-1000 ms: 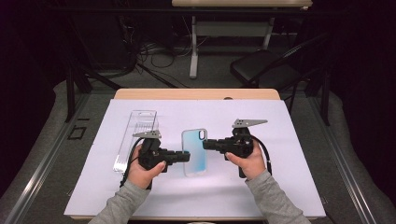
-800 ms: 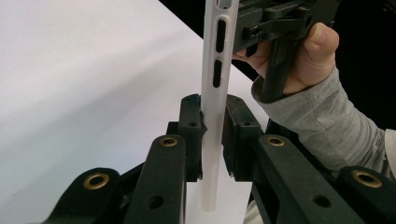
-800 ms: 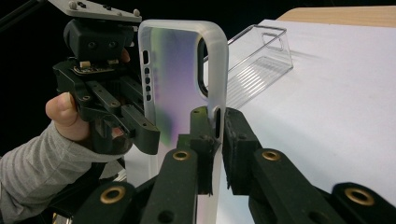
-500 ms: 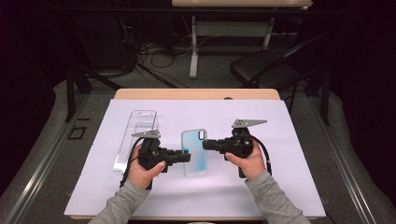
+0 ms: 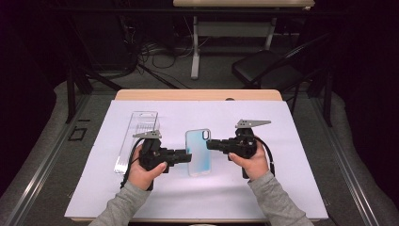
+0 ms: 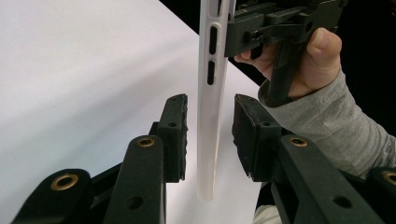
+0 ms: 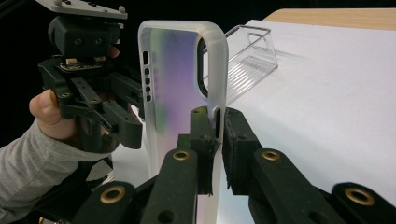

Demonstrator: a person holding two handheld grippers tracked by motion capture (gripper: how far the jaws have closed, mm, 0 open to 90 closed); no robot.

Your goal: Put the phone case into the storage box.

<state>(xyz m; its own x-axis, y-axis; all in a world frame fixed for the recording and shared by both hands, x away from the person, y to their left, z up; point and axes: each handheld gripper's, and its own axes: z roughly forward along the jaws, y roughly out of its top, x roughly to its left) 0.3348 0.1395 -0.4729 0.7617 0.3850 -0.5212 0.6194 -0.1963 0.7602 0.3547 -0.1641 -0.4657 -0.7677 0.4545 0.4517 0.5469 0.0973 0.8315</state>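
A translucent phone case (image 5: 197, 151) with an iridescent blue sheen hangs just above the white sheet between the two grippers. My right gripper (image 5: 210, 144) is shut on its right edge, and the pads clamp the rim beside a side slot (image 7: 215, 135). My left gripper (image 5: 186, 156) reaches in from the left. Its jaws have just been opening. The case's edge (image 6: 211, 116) stands between the left pads (image 6: 175, 133) with a gap on each side, touched by neither. The case (image 7: 173, 84) stands upright in the right gripper view, with the left gripper (image 7: 126, 116) behind it.
An empty clear plastic package (image 5: 136, 139) lies on the white sheet (image 5: 282, 188) left of my left hand, and shows behind the case (image 7: 250, 56) in the right gripper view. A wooden table edge (image 5: 197, 95) runs along the back. A chair (image 5: 263, 70) stands beyond it.
Both hands and the case stay where they were in the high view. The left jaws look slightly wider around the case's edge.
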